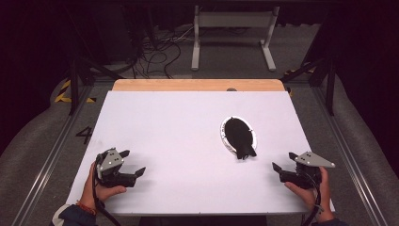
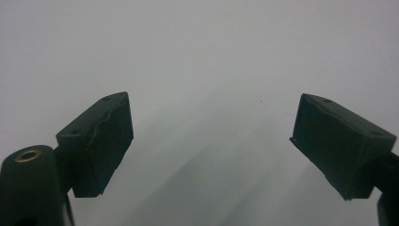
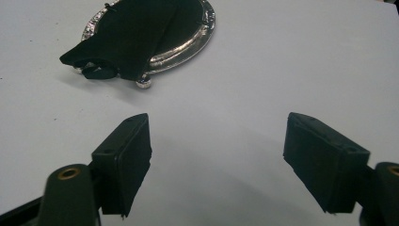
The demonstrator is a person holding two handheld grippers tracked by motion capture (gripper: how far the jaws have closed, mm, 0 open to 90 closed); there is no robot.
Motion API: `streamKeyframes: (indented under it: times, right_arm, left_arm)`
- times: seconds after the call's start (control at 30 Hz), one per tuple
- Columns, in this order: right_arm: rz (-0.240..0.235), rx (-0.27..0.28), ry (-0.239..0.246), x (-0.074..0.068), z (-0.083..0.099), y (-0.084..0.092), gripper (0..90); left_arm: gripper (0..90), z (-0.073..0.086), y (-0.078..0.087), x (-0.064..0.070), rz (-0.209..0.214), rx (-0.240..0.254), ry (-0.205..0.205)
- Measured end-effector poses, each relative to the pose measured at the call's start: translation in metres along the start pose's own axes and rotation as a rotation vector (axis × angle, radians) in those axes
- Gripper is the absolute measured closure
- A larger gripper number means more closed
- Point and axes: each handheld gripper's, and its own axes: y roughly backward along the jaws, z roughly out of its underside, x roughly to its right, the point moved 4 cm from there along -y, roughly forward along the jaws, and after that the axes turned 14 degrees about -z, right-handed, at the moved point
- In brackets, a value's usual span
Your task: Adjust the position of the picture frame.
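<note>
High view shows us holding the left gripper [image 1: 132, 163] at the near left of the white table [image 1: 179, 122] and the right gripper [image 1: 283, 161] at the near right, both with jaws spread wide and nothing between them. Nearest our right gripper, right of centre, lies a black cloth [image 3: 136, 33] draped over an oval silver tray [image 3: 188, 47], one crumpled end spilling over the rim onto the table. We judge a careless pinch could catch the rim with the limp cloth and drag or tip the tray.
</note>
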Motion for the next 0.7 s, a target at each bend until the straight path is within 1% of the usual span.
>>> streamKeyframes:
  times: [0.03,0.07,0.1,0.13,0.17,0.2,0.27,0.3,0.33,0.37,0.4,0.43,0.47,0.53,0.57,0.6,0.67,0.7]
  right_arm:
    - [0.000,0.001,-0.001,0.000,0.000,0.000,28.0]
    - [0.000,0.001,-0.001,0.000,0.000,0.000,28.0]
    - [0.007,0.021,0.007,-0.001,-0.002,0.001,33.6]
    - [0.007,0.021,0.007,-0.001,-0.002,0.001,33.6]
    - [0.005,0.030,0.012,-0.001,-0.003,0.002,35.1]
    - [0.006,0.032,0.018,-0.003,-0.004,0.002,37.0]
    - [0.016,0.023,0.031,-0.004,-0.007,0.002,41.6]
    - [0.018,0.021,0.033,-0.003,-0.009,0.001,44.7]
    - [0.017,0.025,0.033,-0.002,-0.011,0.000,49.5]
    - [0.012,0.027,0.034,-0.001,-0.013,-0.001,55.4]
    - [-0.014,0.025,0.038,0.000,-0.015,-0.003,64.5]
    - [-0.035,0.022,0.050,0.000,-0.018,-0.005,68.5]
    - [-0.036,0.024,0.046,0.002,-0.021,-0.006,69.2]
    - [-0.046,0.035,0.024,0.004,-0.028,-0.009,74.3]
    - [-0.048,0.038,0.025,0.005,-0.032,-0.012,75.3]
    - [-0.036,0.033,0.027,0.006,-0.035,-0.015,77.4]
    - [-0.030,0.025,0.032,0.008,-0.039,-0.021,79.3]
    - [-0.026,0.024,0.030,0.010,-0.041,-0.024,80.1]
  left_arm:
    - [15.6,0.000,-0.001,0.000,0.004,-0.005,0.009]
    - [16.5,0.000,-0.001,0.000,0.004,-0.005,0.009]
    - [17.1,0.001,-0.002,-0.003,-0.006,-0.007,0.022]
    - [17.9,0.001,-0.002,-0.003,-0.006,-0.007,0.022]
    - [17.9,0.002,-0.001,-0.004,0.002,0.006,0.038]
    - [19.3,0.002,0.001,-0.006,-0.002,0.018,0.042]
    - [21.4,0.003,0.006,-0.007,-0.020,0.037,0.037]
    - [22.0,0.004,0.007,-0.007,-0.020,0.041,0.030]
    - [22.9,0.005,0.009,-0.007,-0.026,0.041,0.026]
    - [24.1,0.006,0.010,-0.007,-0.034,0.044,0.018]
    - [25.1,0.006,0.011,-0.008,-0.050,0.041,0.027]
    - [26.1,0.006,0.011,-0.010,-0.053,0.046,0.034]
    - [27.1,0.007,0.012,-0.011,-0.055,0.045,0.035]
    - [31.0,0.007,0.014,-0.012,-0.063,0.050,0.051]
    - [31.7,0.006,0.014,-0.013,-0.064,0.051,0.054]
    - [35.8,0.006,0.014,-0.014,-0.065,0.053,0.047]
    - [43.3,0.004,0.014,-0.014,-0.064,0.055,0.047]
    - [47.6,0.004,0.013,-0.014,-0.057,0.054,0.051]
